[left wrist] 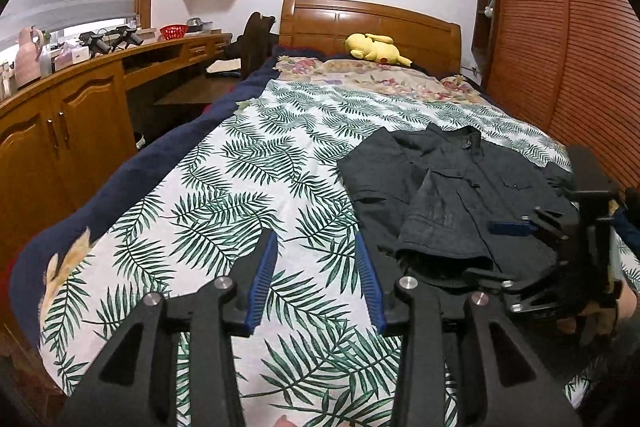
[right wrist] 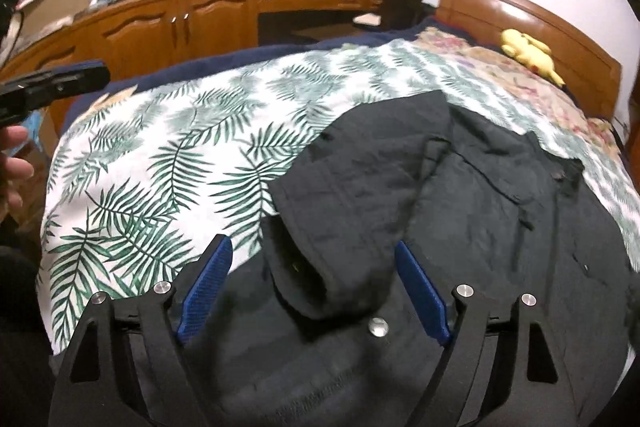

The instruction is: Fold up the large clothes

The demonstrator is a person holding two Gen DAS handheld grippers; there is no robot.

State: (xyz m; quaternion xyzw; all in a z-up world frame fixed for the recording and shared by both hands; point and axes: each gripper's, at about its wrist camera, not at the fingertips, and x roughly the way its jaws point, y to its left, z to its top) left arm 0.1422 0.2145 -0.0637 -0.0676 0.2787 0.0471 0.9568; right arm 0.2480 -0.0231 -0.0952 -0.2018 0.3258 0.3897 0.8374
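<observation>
Dark jacket (right wrist: 460, 195) spread on leaf-print bedspread (left wrist: 224, 195), folded sleeve cuff between wide-open right gripper (right wrist: 312, 267) pads untouched, left gripper (left wrist: 316, 251) part-open, empty, just left of jacket.

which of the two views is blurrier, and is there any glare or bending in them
The right wrist view is blurrier: the dark jacket and the desk clutter smear, and the headboard carries a bright glare patch. The left wrist view is sharp on the leaf-print bedspread, with milder shine on its headboard. Both are fisheye, so the wardrobe bows and dark corners frame each picture.
</observation>
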